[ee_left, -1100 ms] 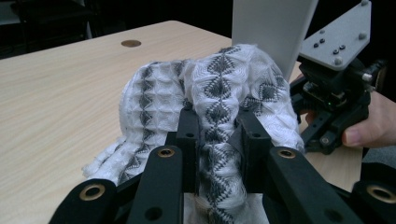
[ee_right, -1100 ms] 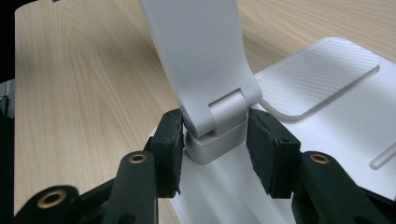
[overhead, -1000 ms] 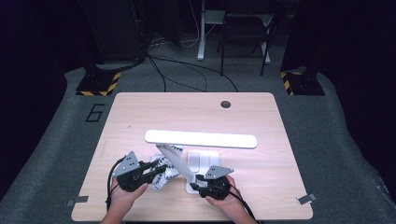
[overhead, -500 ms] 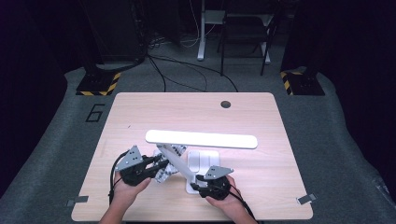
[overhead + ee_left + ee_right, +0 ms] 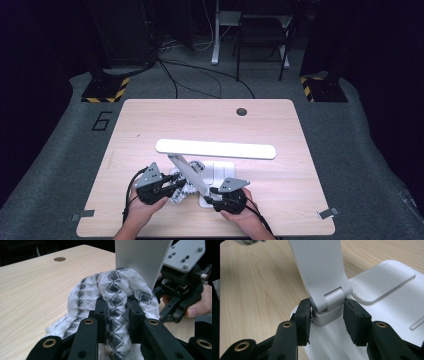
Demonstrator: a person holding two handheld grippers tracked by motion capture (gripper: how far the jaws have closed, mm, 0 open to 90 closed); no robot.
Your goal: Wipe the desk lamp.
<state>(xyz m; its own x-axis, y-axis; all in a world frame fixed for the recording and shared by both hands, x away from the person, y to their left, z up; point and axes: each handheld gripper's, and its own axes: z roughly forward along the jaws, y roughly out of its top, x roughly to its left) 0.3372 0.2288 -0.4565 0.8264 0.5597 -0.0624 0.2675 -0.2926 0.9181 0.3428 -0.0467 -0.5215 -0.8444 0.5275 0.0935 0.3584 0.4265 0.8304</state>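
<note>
the left gripper [image 5: 116, 315] pinches the patterned cloth [image 5: 112, 290] against the lamp arm [image 5: 142, 257] while the right gripper [image 5: 327, 315] seemingly clamps the hinge [image 5: 332, 302], so a hard wipe could tip the lamp.

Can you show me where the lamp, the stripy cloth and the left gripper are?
desk lamp [image 5: 215, 148], high view, middle of its long white light bar.
patterned cloth [image 5: 117, 287], left gripper view, top of the bunched fold.
left gripper [image 5: 115, 315], left gripper view, between its fingertips.
</note>
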